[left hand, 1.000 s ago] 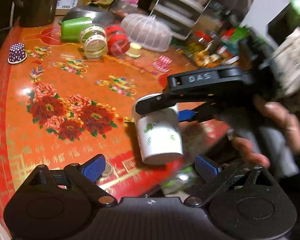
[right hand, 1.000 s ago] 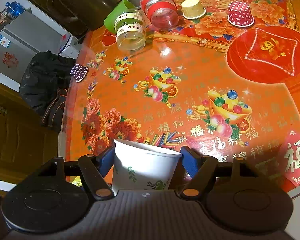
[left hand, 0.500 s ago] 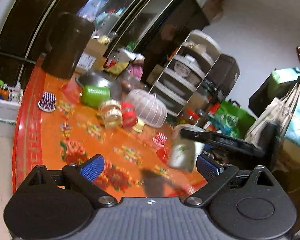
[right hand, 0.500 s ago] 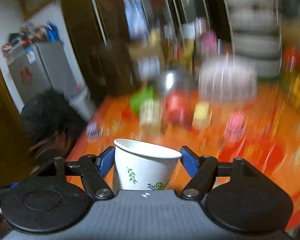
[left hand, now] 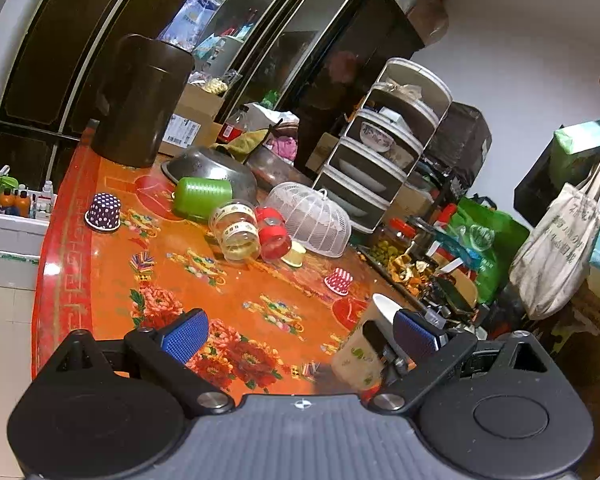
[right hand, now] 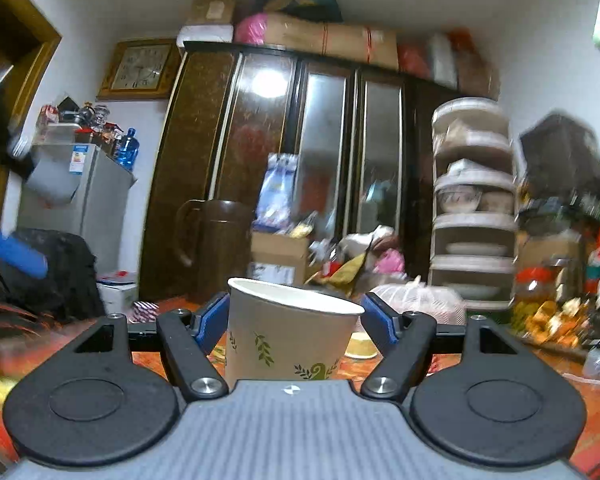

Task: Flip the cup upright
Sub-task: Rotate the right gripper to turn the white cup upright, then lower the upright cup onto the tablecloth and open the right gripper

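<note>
A white paper cup [right hand: 290, 336] with green leaf prints sits between the blue pads of my right gripper [right hand: 294, 318], which is shut on it; its open mouth faces up. In the left wrist view the same cup [left hand: 360, 354] shows at the lower right, rim up and tilted, with a right gripper finger [left hand: 376, 340] across it, just above the orange flowered table [left hand: 112, 264]. My left gripper [left hand: 300, 334] is open and empty, with the cup behind its right pad.
On the table stand a purple dotted cup [left hand: 104, 212], a lying green cup [left hand: 202, 198], two lying jars [left hand: 240, 230], a white mesh food cover [left hand: 310, 218], a red striped cup [left hand: 339, 280] and a dark jug [left hand: 140, 100]. A tiered rack [left hand: 384, 144] stands behind.
My right gripper has turned the cup from mouth down to mouth up and lowered it toward the table. The left wrist view has tilted up from the tabletop toward the room.
</note>
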`<act>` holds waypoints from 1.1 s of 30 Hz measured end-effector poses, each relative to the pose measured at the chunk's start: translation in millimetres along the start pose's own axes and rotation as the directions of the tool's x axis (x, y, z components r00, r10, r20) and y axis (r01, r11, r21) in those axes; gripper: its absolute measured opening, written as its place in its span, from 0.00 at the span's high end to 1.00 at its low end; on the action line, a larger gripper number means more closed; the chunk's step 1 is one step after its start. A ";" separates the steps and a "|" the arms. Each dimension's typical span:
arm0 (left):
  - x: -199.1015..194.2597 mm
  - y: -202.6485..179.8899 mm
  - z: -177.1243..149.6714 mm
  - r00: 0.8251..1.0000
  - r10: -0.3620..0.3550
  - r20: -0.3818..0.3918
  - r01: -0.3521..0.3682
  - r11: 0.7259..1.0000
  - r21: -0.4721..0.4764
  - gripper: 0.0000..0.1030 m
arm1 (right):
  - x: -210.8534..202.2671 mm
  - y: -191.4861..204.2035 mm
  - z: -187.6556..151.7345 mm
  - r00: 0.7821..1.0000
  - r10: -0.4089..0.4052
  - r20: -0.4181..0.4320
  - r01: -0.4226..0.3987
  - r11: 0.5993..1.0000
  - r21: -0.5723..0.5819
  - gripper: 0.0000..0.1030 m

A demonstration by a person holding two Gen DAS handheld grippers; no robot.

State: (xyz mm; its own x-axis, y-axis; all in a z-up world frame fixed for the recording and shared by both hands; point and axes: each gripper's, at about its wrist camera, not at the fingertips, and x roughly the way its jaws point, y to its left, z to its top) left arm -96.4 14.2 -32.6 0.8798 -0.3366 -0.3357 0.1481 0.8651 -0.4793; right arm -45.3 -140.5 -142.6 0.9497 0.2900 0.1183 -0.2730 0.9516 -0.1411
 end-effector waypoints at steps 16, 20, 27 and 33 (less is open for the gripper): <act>11.5 1.8 -10.7 0.999 0.014 -0.033 -0.015 1.000 -0.011 0.03 | 1.6 9.4 -14.1 0.999 -0.029 -0.022 0.030 1.000 0.009 0.30; 12.5 0.9 -13.0 0.999 0.023 -0.038 -0.023 1.000 -0.011 0.03 | 2.7 8.4 -12.0 0.999 -0.023 -0.037 0.024 1.000 0.015 0.28; 12.3 -1.9 -17.4 0.996 0.085 -0.036 -0.085 0.996 0.012 0.03 | 5.0 7.2 -10.9 0.996 0.029 -0.079 -0.026 0.999 0.034 0.06; 16.9 -3.6 -23.5 0.984 0.168 -0.056 -0.164 0.984 0.069 0.03 | 1.8 -6.3 -0.7 0.977 0.135 -0.164 -0.110 0.982 0.153 0.01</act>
State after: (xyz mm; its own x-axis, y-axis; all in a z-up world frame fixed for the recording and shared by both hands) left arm -92.6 -3.4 -55.6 0.8653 -0.2072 -0.4564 0.0328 0.9320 -0.3610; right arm -41.8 -146.1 -142.2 0.9164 0.3950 -0.0643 -0.3959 0.9183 -0.0016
